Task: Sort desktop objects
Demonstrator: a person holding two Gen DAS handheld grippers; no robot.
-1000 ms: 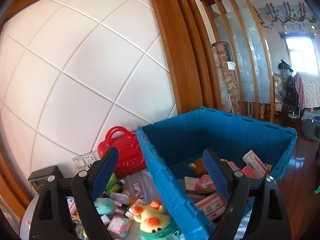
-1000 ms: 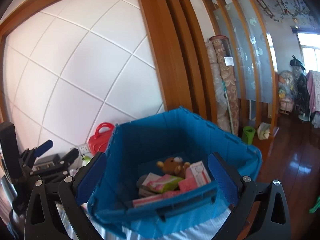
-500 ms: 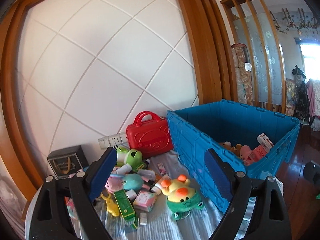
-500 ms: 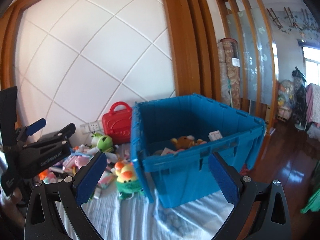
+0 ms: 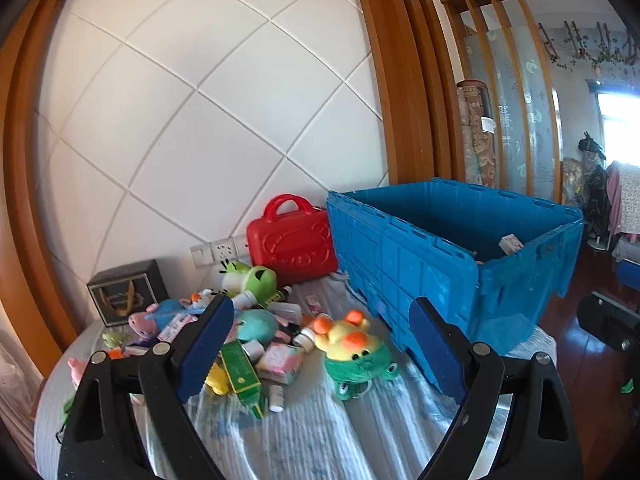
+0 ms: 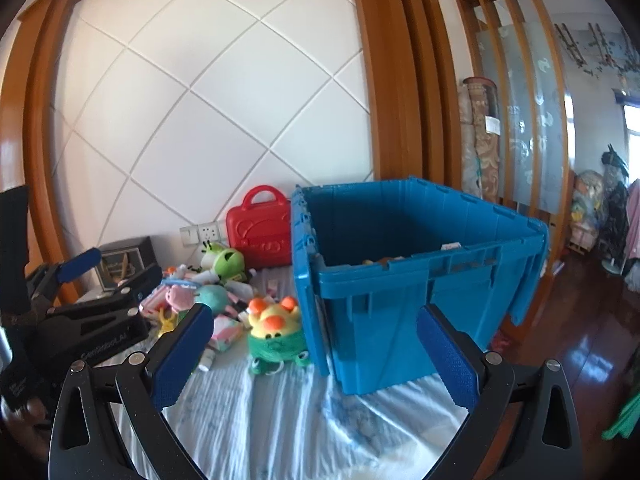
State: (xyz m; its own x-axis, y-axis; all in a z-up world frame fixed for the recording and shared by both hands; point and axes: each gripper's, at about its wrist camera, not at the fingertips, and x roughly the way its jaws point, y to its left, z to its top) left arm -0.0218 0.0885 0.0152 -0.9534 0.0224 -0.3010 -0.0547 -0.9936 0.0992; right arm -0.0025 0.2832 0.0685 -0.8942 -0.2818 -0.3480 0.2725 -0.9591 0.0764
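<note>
Both the left gripper (image 5: 320, 344) and right gripper (image 6: 314, 354) are held spread wide, nothing grasped. The duck plush (image 5: 354, 350), left of the blue crate (image 5: 440, 252), is judged soft and light. It is best pinched across its squashy body.

Crate (image 5: 440, 256) is sitting on the table's (image 5: 320, 440) right side, toy pile (image 5: 240, 320) lying to its left. Duck plush (image 5: 354, 344) is resting just beside the crate wall, suitcase (image 5: 292, 240) standing behind the pile against the wall, box (image 5: 128, 292) at far left.

Both wrists forward — shared blue bin (image 5: 440, 248)
</note>
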